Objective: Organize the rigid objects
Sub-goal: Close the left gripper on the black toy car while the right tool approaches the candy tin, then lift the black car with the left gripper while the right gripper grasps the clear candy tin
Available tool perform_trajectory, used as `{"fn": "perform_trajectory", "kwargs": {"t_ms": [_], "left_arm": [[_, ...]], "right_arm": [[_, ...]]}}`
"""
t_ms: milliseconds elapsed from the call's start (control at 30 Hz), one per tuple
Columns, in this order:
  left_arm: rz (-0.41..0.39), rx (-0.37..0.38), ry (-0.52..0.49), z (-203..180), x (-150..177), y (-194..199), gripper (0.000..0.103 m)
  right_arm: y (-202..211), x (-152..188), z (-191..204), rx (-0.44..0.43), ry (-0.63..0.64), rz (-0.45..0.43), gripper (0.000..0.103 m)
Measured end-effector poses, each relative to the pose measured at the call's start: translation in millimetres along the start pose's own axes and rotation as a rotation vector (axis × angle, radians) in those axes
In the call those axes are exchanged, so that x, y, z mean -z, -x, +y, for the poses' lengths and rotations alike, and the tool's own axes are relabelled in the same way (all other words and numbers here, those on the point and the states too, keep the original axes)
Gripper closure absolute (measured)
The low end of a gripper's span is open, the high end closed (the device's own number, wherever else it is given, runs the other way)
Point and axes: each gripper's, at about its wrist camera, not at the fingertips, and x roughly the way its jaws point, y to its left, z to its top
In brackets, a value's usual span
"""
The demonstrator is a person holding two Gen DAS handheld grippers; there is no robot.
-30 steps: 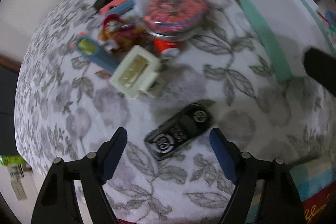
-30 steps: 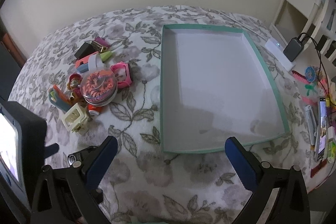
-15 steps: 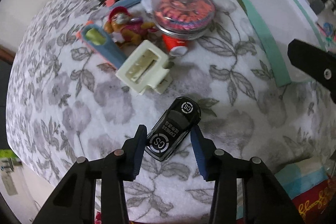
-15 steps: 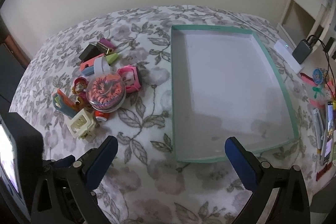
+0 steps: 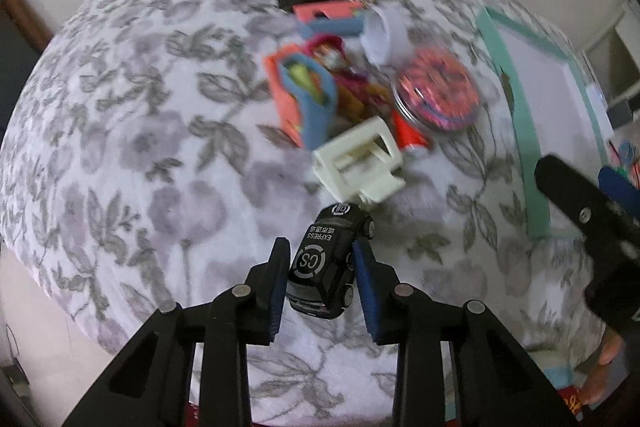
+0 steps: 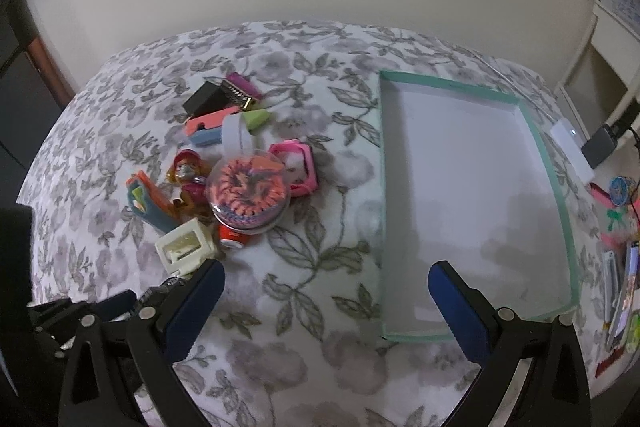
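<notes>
- Black die-cast-looking toy car [image 5: 326, 263] sits between the pads of my left claw [image 5: 320, 283]; jaws are closing on its flanks, and both blue pads look to be touching the bodywork.
- Car is over the floral bedspread [image 5: 140, 167], nose toward the cream plastic block [image 5: 358, 163], just short of it. Cannot tell whether the wheels are on the fabric.
- Handling guess: rigid shell, glossy paint, so slippery under the pads. Small and probably light for its size. Wheels roll, so it can squirm if gripped low.
- Best hold, in my view: across the doors at mid-length, pads flat on the sides, above the wheel arches. That is roughly where I am now.
- Risk: the grip sits toward the rear half, so the nose could pitch down when carried. A firm pinch should cover it; the body won't crush.
- My right claw [image 6: 324, 291] is spread wide with nothing between the pads, hanging over the bedspread near the front corner of the teal-rimmed tray [image 6: 560, 211].
- Tray is empty, white inside, well to the right of the toy heap.
- Heap beside the car: clear round case with orange bands [image 6: 250, 193], red can [image 6: 232, 239], pink frame [image 6: 298, 167], figurine [image 6: 186, 171], assorted clips.
- Next call, as I judge it: carry the car to the tray and set it down on its wheels, low, so it doesn't roll.
</notes>
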Motion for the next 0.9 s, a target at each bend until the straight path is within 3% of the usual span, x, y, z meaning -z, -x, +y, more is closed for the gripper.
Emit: {"fn": "perform_trajectory", "kwargs": {"t_ms": [233, 367, 467, 500, 667, 900], "left_arm": [[-0.038, -0.034, 0.104, 45, -7, 8, 0.070], [-0.036, 0.001, 0.140, 66, -11, 9, 0.070], [-0.034, -0.050, 0.149, 73, -13, 6, 0.089], [-0.022, -0.067, 0.144, 73, -11, 3, 0.089], [-0.006, -0.023, 0.187, 77, -10, -2, 0.089], [0.006, 0.021, 0.220, 90, -13, -4, 0.089]], "right_arm": [[-8, -9, 11, -0.024, 0.021, -0.005, 0.000], [-18, -15, 20, -0.044, 0.031, -0.001, 0.000], [-27, -19, 30, -0.049, 0.057, 0.004, 0.000], [-31, -21, 34, -0.053, 0.064, 0.005, 0.000], [-49, -26, 47, -0.068, 0.079, 0.025, 0.002], [-67, -33, 50, -0.081, 0.072, 0.041, 0.015]]}}
